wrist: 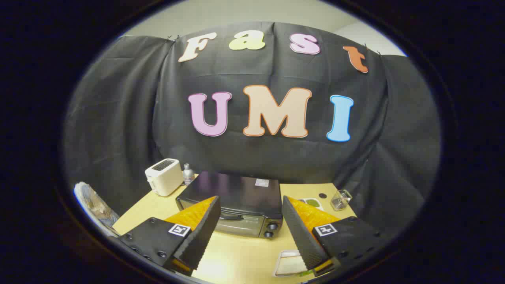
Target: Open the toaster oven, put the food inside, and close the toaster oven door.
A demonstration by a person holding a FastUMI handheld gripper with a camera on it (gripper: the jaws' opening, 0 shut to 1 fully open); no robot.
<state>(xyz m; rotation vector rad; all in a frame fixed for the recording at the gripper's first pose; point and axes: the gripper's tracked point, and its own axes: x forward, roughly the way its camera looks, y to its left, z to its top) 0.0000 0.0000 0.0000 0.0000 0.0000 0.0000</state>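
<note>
Beyond the wide-open, empty claw [251, 232] sits the toaster oven [236, 205] on the bench [236, 256], door shut; food tray [290, 263] lies nearer, before it. Approaching high risks missing the door handle [230, 217].

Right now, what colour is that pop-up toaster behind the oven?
Cream white, in the gripper view: the pop-up toaster beyond the toaster oven.

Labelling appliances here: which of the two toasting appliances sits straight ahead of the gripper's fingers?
The black toaster oven, door shut, beyond the open gripper. The white slot toaster stands behind it to one side.
</note>
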